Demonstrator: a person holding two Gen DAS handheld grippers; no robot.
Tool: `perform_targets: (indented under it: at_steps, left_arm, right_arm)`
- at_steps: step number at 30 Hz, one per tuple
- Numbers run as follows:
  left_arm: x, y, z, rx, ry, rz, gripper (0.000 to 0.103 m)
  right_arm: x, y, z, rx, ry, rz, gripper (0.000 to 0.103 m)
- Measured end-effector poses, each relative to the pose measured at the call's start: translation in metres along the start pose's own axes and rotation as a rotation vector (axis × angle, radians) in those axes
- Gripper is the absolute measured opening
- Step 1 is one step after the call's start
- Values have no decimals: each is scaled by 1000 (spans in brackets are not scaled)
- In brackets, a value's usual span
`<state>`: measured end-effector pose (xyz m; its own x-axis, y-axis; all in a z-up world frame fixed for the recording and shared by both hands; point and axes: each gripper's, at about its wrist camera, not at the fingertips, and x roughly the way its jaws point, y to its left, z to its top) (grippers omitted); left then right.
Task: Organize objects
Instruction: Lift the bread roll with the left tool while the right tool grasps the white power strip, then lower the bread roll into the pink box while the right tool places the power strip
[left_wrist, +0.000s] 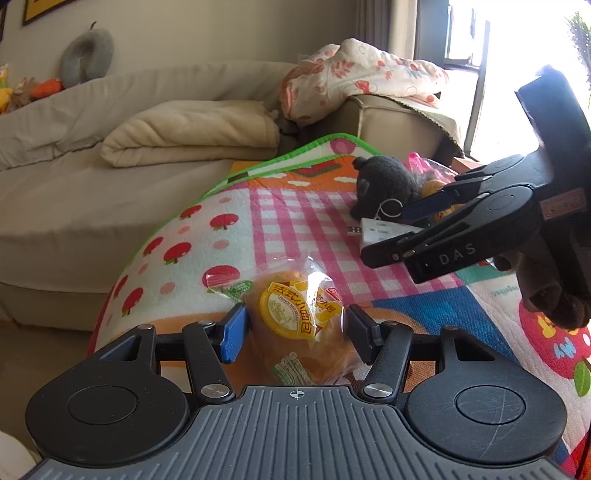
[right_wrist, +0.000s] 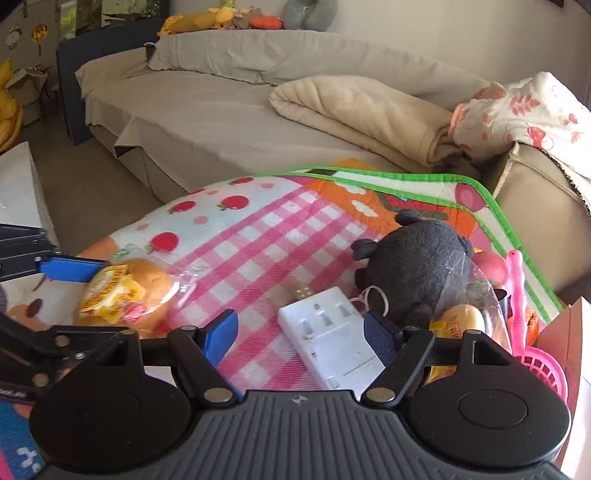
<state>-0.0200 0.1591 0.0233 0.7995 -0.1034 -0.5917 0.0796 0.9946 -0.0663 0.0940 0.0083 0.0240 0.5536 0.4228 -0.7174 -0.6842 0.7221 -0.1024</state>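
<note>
Hidden or unclear: the lower end of the white power strip (right_wrist: 334, 343) runs under the right gripper's body in the right wrist view, so its full length is cut off. In the left wrist view the right gripper covers most of it, leaving one end and a metal plug tip showing.
Also hard to read: a clear bag (right_wrist: 471, 291) beside the plush holds a second small bread and other items too jumbled to name. A pink plastic scoop (right_wrist: 539, 365) is cut by the frame edge.
Left gripper (left_wrist: 293, 330): about half open, one blue pad and one black pad on either side of a wrapped bread roll (left_wrist: 295, 321). The pads sit at the wrapper's edges; I cannot tell whether they actually press on it.
Right gripper (right_wrist: 301, 338): about half open. Its right finger lies against the power strip's edge, the left finger is well clear of it over bare mat, so nothing is gripped.
Bread roll position: on the colourful play mat (left_wrist: 280, 218), near its front edge. It is round, with no clear long axis; the yellow label faces up towards the left camera.
Power strip direction: long axis runs from the right gripper away and to the left, sockets facing up, far end near the plush.
Dark plush toy (right_wrist: 410, 269): lies on the mat, touching the bag, just beside the strip's far end.
Background: a beige sofa (right_wrist: 229, 122) with a folded blanket (right_wrist: 362, 114).
</note>
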Motion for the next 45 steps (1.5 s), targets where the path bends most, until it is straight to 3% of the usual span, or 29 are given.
perform_targets:
  at_steps: [5,10,13,16,19,20,23,27,29,35,41,45]
  left_arm:
    - [-1,1,-2,-15,0,5,63]
    - [-1,0,-2,-9,1,8,63]
    - [-2,0,-3,-4,1,9,63]
    - [-2,-1,-3,-10,4,18,63]
    - [-3,-3,-4,-11,4,32,63]
    - [-4,-4,-4,-10,4,37,63]
    - [-5,-8,-4,-1,6,56,63]
    - [-9,-18,-4,49,3,83,63]
    - [-15,-25,-5,75,7,52,62]
    - [-30,-70,7,111,10,-157,61]
    - [-20,-154,76,205,-106,-330,62]
    - [13,-218,124,218,-184,-423,63]
  right_arm:
    - [6,-19,-1,33,28,21,77]
    - [-26,-5,-14,53,55,271,77]
    - [-32,5,-15,49,32,215,77]
    - [-12,1,-9,132,66,132,77]
    - [8,1,-6,186,87,67,68]
    - [8,7,-6,162,78,42,58]
    - [-2,21,-10,98,85,5,50]
    - [-44,20,-33,95,62,9,49]
    - [-74,13,-50,118,45,-4,49]
    - [-168,-9,-111,170,-21,-133,49]
    - [-230,-43,-147,280,-104,-235,49]
    - [-248,-60,-160,329,-146,-285,49]
